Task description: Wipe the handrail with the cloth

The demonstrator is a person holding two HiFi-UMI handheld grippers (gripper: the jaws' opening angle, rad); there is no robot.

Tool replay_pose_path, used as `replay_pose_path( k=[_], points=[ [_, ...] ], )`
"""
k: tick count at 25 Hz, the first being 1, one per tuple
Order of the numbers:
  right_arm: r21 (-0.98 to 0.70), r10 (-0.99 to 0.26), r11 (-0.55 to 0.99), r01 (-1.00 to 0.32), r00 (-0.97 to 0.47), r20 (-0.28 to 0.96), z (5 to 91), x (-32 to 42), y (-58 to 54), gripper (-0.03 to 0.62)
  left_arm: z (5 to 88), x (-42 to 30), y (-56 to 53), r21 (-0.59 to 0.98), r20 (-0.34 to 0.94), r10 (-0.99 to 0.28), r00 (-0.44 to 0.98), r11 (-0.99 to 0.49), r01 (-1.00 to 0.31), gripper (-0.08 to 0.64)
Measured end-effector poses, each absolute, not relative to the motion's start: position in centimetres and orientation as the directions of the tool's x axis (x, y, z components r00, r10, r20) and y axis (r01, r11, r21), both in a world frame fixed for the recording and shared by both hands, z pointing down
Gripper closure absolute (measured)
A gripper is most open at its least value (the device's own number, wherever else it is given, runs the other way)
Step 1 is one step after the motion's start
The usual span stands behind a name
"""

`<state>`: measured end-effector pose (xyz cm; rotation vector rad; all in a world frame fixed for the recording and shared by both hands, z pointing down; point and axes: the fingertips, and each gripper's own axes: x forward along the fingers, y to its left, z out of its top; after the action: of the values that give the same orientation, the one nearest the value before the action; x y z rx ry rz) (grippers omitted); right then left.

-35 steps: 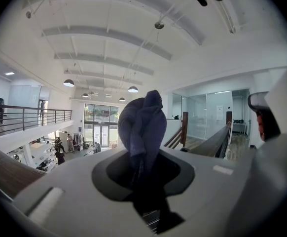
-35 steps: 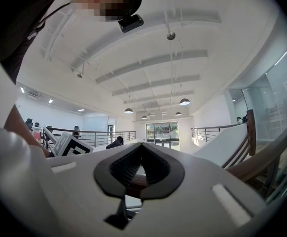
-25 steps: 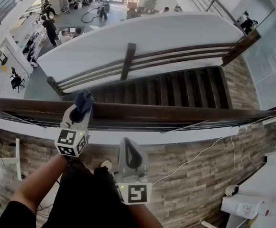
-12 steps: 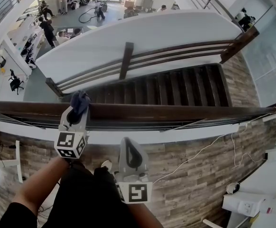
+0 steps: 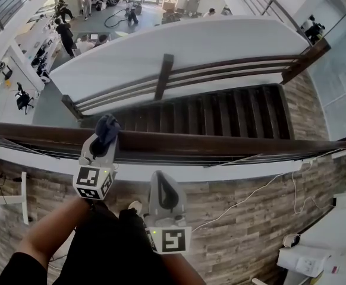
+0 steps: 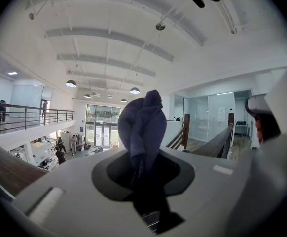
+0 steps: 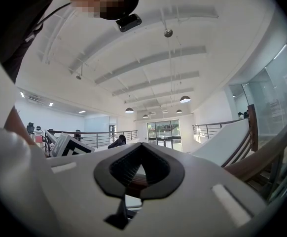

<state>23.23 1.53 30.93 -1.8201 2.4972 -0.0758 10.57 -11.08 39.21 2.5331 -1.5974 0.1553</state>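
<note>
blue cloth (image 5: 107, 126) clamped in left gripper (image 5: 104, 138), at handrail (image 5: 220, 143)

Legible text, labels, brands, numbers, signs: none recorded in any view. Noted only patterned square markers (image 5: 93, 183), carrying no lettering.

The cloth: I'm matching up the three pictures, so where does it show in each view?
Head view: cloth bunched on the handrail, at the tip of the left tongs.
Left gripper view: dead centre, clamped in those tongs.
Right gripper view: probably the small dark lump left of centre.
Shared landmark: the handrail, in all three.
</note>
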Motion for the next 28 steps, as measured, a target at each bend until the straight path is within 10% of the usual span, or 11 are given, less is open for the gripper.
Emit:
replay_pose_path(
  k=[28],
  points=[
    [-0.096, -0.965, 0.261, -0.961, -0.264, 0.014, 31.6, 25.0, 2.7, 0.591, 39.1, 16.7, -10.4, 0.149, 0.17, -0.84, 0.516, -0.496, -0.856, 0.48]
  ],
)
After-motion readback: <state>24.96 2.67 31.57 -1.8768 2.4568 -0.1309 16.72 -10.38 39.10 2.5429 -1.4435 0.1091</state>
